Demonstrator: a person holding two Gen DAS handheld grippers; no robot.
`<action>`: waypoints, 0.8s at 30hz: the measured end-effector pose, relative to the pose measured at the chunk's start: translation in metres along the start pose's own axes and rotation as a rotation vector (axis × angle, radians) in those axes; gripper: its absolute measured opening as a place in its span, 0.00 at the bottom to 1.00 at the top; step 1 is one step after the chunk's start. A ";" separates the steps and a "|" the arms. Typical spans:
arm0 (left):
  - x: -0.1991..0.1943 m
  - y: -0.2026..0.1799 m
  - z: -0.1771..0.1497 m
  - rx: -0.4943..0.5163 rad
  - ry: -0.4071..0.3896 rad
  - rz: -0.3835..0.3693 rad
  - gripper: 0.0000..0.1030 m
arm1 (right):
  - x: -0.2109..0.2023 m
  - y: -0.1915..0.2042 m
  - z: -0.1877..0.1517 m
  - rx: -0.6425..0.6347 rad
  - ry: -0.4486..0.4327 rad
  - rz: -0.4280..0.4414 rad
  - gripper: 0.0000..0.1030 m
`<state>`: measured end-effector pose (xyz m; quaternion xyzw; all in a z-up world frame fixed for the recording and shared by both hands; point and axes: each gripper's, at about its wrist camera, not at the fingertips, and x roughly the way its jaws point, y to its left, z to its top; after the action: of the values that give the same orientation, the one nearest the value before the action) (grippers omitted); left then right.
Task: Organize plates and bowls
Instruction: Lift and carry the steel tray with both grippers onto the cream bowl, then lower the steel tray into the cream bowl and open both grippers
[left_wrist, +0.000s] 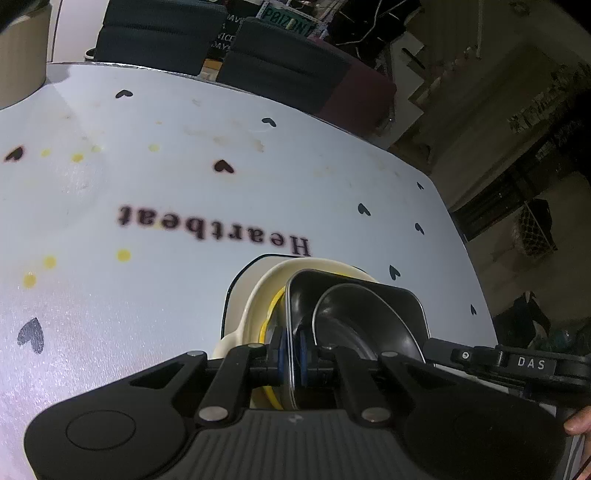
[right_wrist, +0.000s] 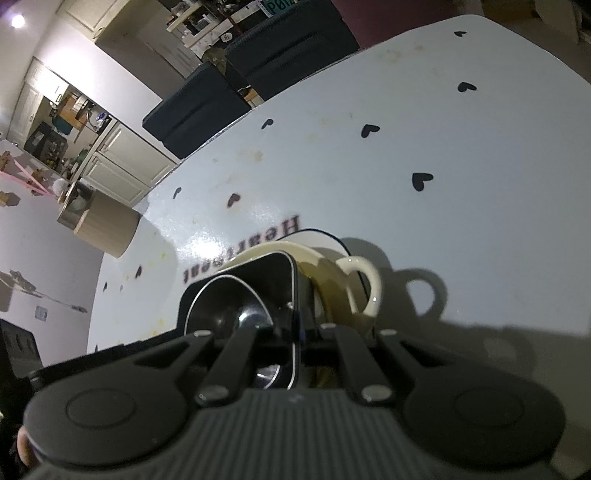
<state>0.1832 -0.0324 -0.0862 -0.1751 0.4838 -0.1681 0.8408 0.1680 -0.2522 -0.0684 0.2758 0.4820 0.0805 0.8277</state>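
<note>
A black square bowl (left_wrist: 388, 310) with a round black bowl (left_wrist: 354, 325) nested inside sits on a stack of dishes: a cream dish with loop handles (left_wrist: 258, 295), a yellow rim (left_wrist: 271, 314) and a white black-edged plate (left_wrist: 236, 291) at the bottom. My left gripper (left_wrist: 293, 354) is shut on the black square bowl's left rim. My right gripper (right_wrist: 295, 332) is shut on the same bowl's (right_wrist: 236, 295) right rim, beside the cream dish's handle (right_wrist: 364, 288). The other gripper's body (left_wrist: 517, 363) shows at the right of the left wrist view.
The stack stands on a white table (left_wrist: 147, 184) printed with black hearts and "Heartbeat". A beige cylindrical container (right_wrist: 99, 221) stands at the table's far left edge. Dark chairs (left_wrist: 280, 62) line the far side.
</note>
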 end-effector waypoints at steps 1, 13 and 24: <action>0.000 -0.001 0.000 0.004 0.000 0.001 0.07 | 0.000 0.000 0.000 0.000 0.002 -0.001 0.05; -0.002 -0.002 -0.002 0.027 0.028 0.016 0.09 | 0.005 0.002 0.001 -0.022 0.021 -0.032 0.07; -0.023 -0.013 -0.005 0.102 0.001 0.058 0.23 | -0.019 0.012 0.003 -0.110 -0.062 -0.063 0.10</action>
<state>0.1666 -0.0338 -0.0650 -0.1179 0.4801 -0.1683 0.8528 0.1617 -0.2506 -0.0463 0.2171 0.4595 0.0722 0.8582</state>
